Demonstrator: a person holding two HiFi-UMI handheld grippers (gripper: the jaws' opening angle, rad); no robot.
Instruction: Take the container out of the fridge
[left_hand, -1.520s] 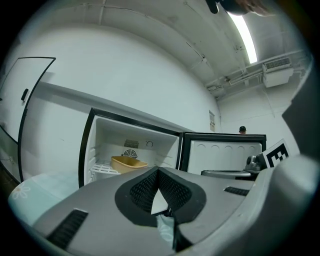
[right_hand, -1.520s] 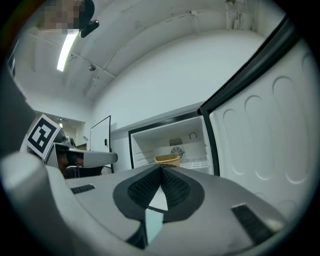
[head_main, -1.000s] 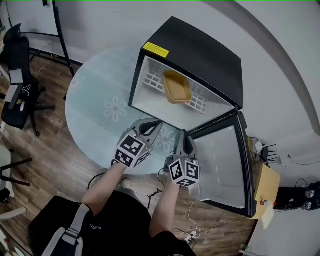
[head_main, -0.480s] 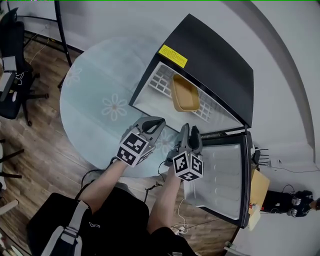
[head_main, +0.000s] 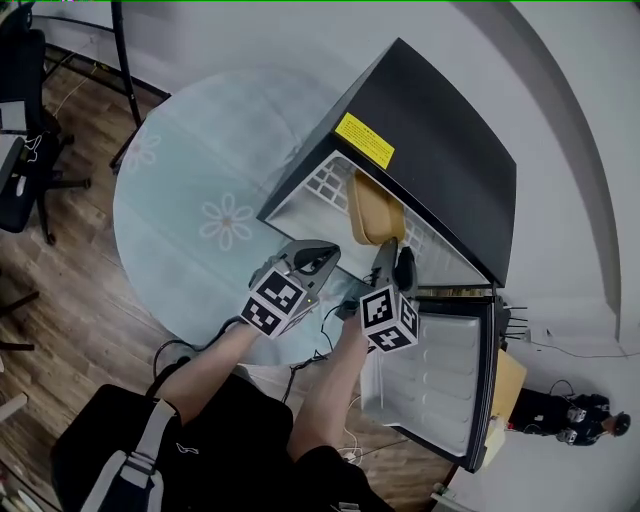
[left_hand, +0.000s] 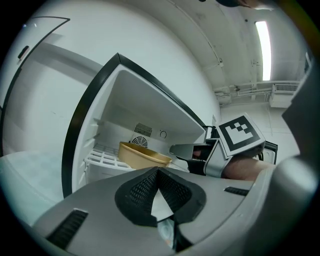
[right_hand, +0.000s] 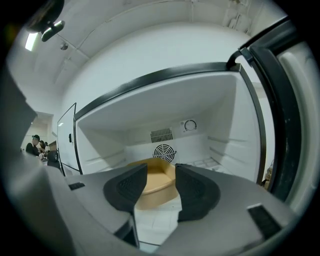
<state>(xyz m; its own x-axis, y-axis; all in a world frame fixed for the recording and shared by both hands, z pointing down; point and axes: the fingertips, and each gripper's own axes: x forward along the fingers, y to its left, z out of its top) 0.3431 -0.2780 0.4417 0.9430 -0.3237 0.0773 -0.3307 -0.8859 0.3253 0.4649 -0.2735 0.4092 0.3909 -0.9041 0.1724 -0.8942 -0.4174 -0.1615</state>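
Observation:
A tan container (head_main: 373, 208) sits on the white wire shelf (head_main: 326, 184) inside the open black mini fridge (head_main: 430, 140). My left gripper (head_main: 320, 260) hovers just outside the fridge's opening, its jaws shut with nothing in them. My right gripper (head_main: 393, 262) is beside it at the door's hinge side, jaws opening and empty. In the right gripper view the container (right_hand: 156, 189) shows through the gap of the right gripper (right_hand: 161, 181), still farther in. In the left gripper view the container (left_hand: 142, 156) lies beyond the left gripper (left_hand: 157, 171), with the right gripper (left_hand: 187, 150) to its right.
The fridge stands on a round glass table (head_main: 190, 190) with flower prints. Its door (head_main: 440, 370) hangs open at the lower right. An office chair (head_main: 20, 120) and a stand are at the left on the wood floor. A person (head_main: 590, 425) is at the far lower right.
Both grippers have moved closer to the fridge's opening. The right gripper's jaws have spread from shut to open. The left gripper's jaws stay shut.

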